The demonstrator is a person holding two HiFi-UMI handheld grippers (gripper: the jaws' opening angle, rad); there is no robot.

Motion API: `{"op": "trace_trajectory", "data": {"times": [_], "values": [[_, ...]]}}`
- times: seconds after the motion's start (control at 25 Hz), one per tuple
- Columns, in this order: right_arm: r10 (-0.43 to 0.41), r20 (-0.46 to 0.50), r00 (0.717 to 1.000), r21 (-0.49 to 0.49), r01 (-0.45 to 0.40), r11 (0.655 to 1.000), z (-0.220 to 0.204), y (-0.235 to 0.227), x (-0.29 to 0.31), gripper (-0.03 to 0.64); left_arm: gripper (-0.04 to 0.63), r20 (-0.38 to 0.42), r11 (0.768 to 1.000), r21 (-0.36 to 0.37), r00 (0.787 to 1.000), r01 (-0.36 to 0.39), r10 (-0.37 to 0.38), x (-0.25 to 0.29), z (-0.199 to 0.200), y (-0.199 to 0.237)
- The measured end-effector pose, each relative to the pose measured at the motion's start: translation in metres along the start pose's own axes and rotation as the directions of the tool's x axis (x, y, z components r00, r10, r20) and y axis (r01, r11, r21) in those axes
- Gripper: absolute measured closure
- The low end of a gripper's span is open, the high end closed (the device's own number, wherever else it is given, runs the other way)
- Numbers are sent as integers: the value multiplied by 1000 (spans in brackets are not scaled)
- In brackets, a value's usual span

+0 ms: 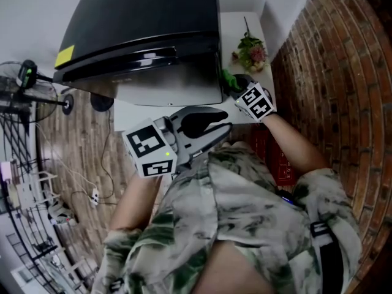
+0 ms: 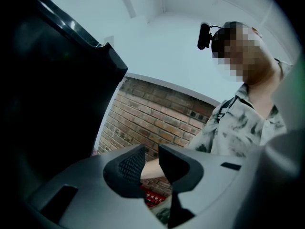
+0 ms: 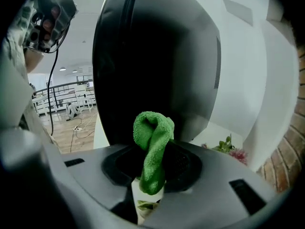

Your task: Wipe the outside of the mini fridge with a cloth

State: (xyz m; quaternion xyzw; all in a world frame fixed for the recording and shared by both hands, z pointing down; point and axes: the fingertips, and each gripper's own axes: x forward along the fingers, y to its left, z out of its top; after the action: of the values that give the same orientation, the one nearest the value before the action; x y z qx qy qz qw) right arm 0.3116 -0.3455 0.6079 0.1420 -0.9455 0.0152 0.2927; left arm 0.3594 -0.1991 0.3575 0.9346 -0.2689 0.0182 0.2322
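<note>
The right gripper has its jaws clamped on a green cloth, pinched low down so that a folded loop of it stands out past the fingertips. Straight ahead of that loop rises the dark wall of the mini fridge, which fills most of the right gripper view. In the head view the cloth sits at the fridge's near right corner, just beside the cabinet and perhaps touching it; the angle is too steep to settle which. The fridge stands on a white table, and its right side runs away from the gripper toward a small bunch of flowers. A wipe from here would probably travel forward along that side or up its height, with the loop pressed leftward into the panel. The left gripper is held back near the person's chest, its jaws a little apart with nothing between them, so the right one is plainly the nearer and the working tool.
</note>
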Motion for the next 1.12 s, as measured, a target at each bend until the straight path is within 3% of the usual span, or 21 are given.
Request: {"op": "trace_trajectory", "data": {"times": [0.2, 0.4, 0.72, 0.92, 1.12], "values": [[9, -27, 1000, 18, -9, 1000, -17, 0, 14, 497, 511, 5, 1000, -4, 1000, -21, 21, -10, -1, 4], [-33, 6, 999, 71, 33, 997, -5, -9, 1, 497, 511, 18, 1000, -9, 999, -28, 28, -26, -6, 7], [-187, 69, 980, 97, 179, 979, 58, -22, -64, 497, 511, 61, 1000, -8, 998, 18, -17, -74, -10, 0], [-318, 102, 943, 106, 307, 946, 119, -17, -133, 497, 511, 80, 998, 14, 995, 58, -59, -117, 1, -12], [-406, 135, 904, 112, 394, 912, 169, 20, -181, 497, 511, 84, 996, 38, 993, 80, -83, -167, -2, -20]]}}
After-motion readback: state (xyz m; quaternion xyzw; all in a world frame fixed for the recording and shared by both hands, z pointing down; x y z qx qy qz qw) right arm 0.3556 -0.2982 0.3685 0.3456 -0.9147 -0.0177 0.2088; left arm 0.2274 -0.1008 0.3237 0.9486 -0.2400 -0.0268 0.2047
